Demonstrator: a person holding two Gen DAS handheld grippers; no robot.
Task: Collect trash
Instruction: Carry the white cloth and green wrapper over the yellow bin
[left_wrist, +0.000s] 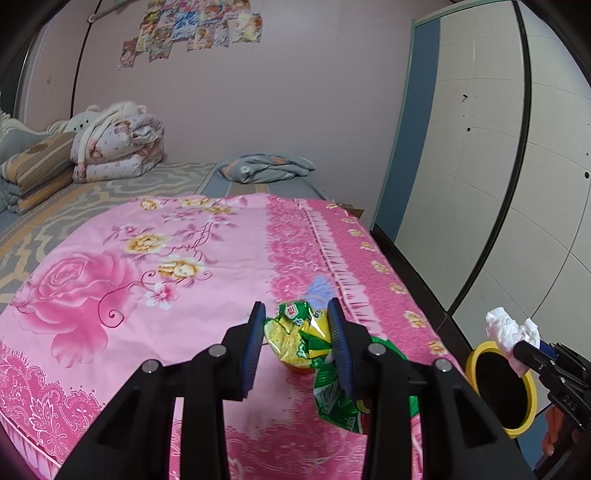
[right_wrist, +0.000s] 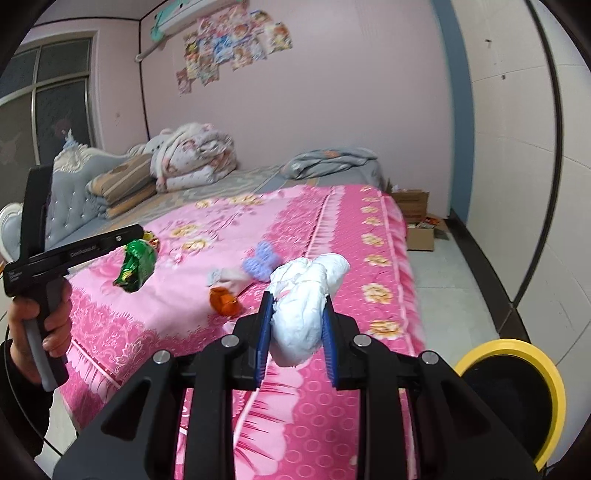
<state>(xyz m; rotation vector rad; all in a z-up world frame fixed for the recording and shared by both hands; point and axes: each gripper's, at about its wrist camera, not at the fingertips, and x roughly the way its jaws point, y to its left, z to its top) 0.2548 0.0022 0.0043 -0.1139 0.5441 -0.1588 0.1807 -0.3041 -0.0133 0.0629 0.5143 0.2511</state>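
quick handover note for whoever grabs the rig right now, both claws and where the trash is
Left claw: shut on the green snack wrapper, lifted clear of the pink bedspread.
Right claw: shut on the crumpled white tissue, held near the yellow-rimmed bin, which sits off the bed's right edge.
Done: both pieces picked up; neither is in the bin yet.
Left: drop the tissue, then the wrapper, into the bin. On the bed remain an orange wrapper, a pale crumpled scrap next to it, and a purple bow-shaped item, which may not be trash.

Bed (right_wrist: 332, 229) under pink floral sheet (left_wrist: 147, 295)
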